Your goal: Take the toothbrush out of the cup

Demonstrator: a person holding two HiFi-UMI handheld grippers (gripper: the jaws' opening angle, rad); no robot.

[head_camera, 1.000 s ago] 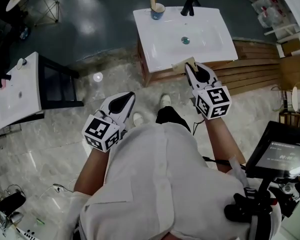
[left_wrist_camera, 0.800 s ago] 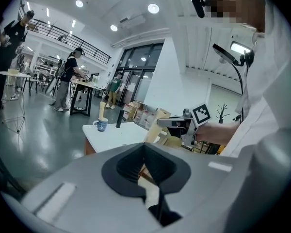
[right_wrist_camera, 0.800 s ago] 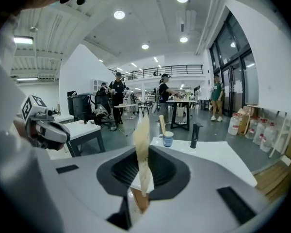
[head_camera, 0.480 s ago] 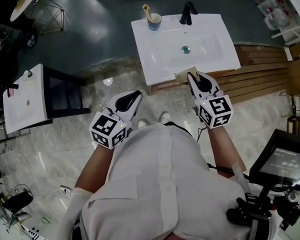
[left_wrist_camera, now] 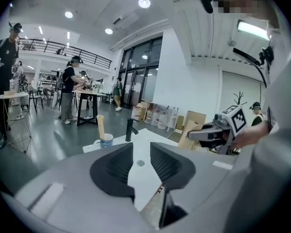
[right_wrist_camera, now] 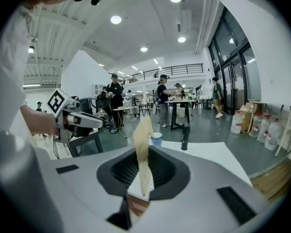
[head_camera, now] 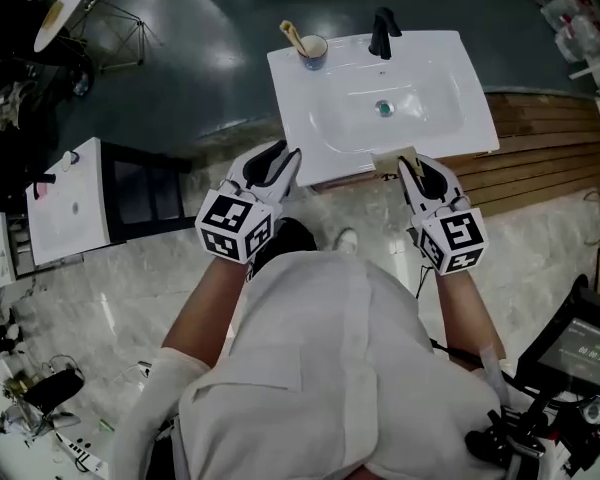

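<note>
A blue-and-white cup [head_camera: 314, 50] stands at the back left corner of the white sink [head_camera: 440, 118], with a tan toothbrush [head_camera: 293, 36] leaning in it. The left gripper view shows the cup [left_wrist_camera: 105, 140] and toothbrush [left_wrist_camera: 101, 125] well ahead. My left gripper [head_camera: 285, 156] hovers at the sink's front left edge; its jaws have just been opening, with nothing between them. My right gripper [head_camera: 412, 164] is at the sink's front edge, shut on a beige folded strip [right_wrist_camera: 144, 152], cloth or paper.
A black faucet [head_camera: 383, 33] stands at the sink's back, with the drain [head_camera: 384, 108] in the basin. A second white basin on a black stand [head_camera: 75, 203] is to the left. Wooden boards [head_camera: 550, 158] lie to the right, and a monitor [head_camera: 585, 343] is at lower right.
The person has stepped closer to the sink. My left gripper moved forward to the sink's front left edge and its jaws parted. The right gripper still holds the beige strip.
</note>
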